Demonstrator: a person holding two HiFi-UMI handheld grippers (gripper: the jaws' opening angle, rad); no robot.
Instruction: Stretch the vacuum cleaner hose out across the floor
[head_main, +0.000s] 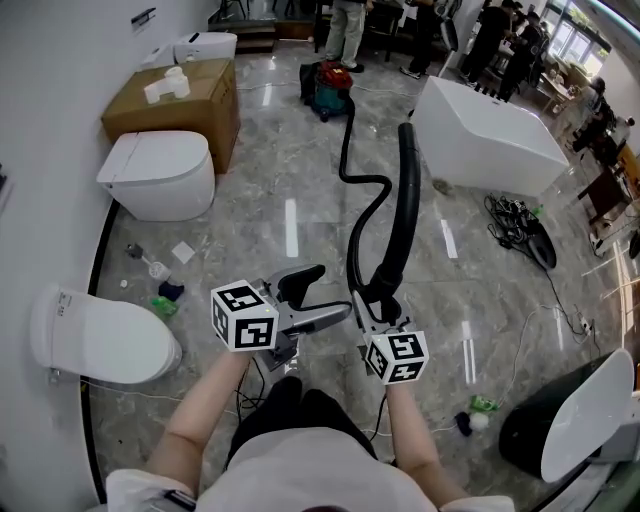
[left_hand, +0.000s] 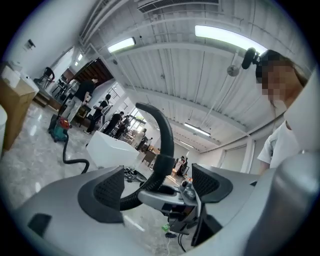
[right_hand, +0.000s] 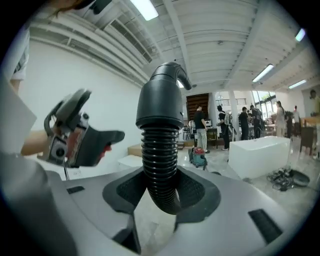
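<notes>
Head view: left gripper (head_main: 318, 298) has its jaws wide apart w/ nothing in them, just beside right gripper (head_main: 377, 312), which clamps the black hose (head_main: 352, 250). The hose curls back over the marble floor (head_main: 290, 170) to the vacuum cleaner (head_main: 328, 88). Left gripper view: left gripper (left_hand: 159, 187) pads are spread and empty, w/ the hose (left_hand: 167, 137) arching up beyond them. Right gripper view: right gripper (right_hand: 161, 192) pads pinch the ribbed hose (right_hand: 160, 160) near its upturned end.
</notes>
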